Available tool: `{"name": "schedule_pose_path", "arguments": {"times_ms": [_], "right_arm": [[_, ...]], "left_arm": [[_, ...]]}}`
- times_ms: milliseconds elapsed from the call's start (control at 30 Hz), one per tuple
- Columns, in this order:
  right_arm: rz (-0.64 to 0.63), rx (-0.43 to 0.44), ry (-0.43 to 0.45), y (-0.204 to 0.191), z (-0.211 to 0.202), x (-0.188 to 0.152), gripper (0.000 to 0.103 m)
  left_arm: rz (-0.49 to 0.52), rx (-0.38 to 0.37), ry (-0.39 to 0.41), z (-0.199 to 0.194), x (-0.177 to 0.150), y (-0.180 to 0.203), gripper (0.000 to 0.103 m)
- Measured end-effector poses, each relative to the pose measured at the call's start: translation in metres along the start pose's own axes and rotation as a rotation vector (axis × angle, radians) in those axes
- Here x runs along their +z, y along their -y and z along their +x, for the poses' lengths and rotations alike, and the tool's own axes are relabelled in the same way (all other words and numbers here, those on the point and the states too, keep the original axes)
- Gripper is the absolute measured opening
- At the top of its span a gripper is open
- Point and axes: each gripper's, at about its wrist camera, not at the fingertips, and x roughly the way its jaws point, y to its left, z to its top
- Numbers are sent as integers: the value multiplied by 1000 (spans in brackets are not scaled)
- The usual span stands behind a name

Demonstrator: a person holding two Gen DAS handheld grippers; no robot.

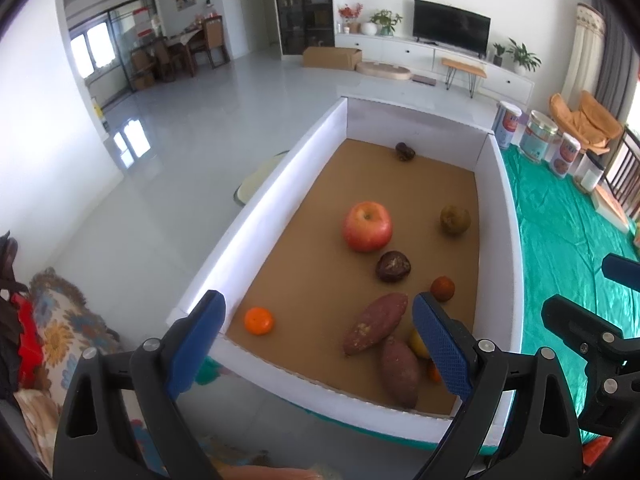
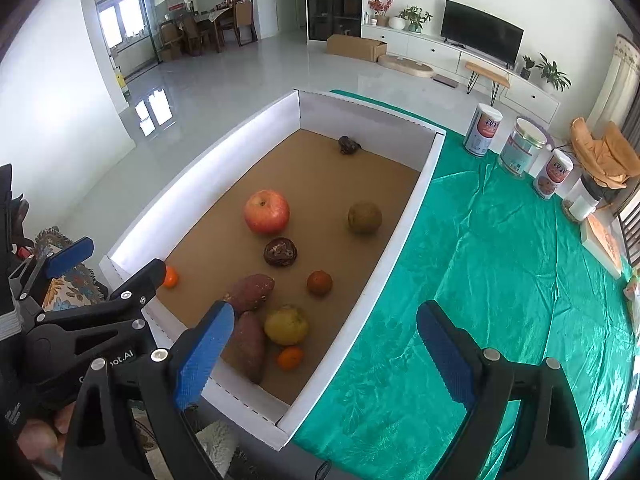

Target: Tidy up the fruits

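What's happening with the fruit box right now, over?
Both tongs, left and right, open, holding nothing. Fruit loose in box, apple mid-box. Nothing blocking. Over.

My bench, draped in a green cloth point(image 2: 480, 280), carries a white-walled cardboard tray point(image 2: 404, 240) at nine o'clock and three tins point(image 2: 482, 130) toward one o'clock.

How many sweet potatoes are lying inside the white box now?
2. One sweet potato lies near the box's near end, angled; the other sweet potato lies just below it, touching it, beside a yellow fruit. No others are visible.
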Motion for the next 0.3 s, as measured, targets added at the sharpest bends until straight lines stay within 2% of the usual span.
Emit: {"name": "schedule_pose_path", "arguments": {"times_ms": [300], "right_arm": [[2, 3, -9, -3, 6, 1, 93]], "left_arm": [[-17, -57, 8, -2, -1, -5, 96]]}}
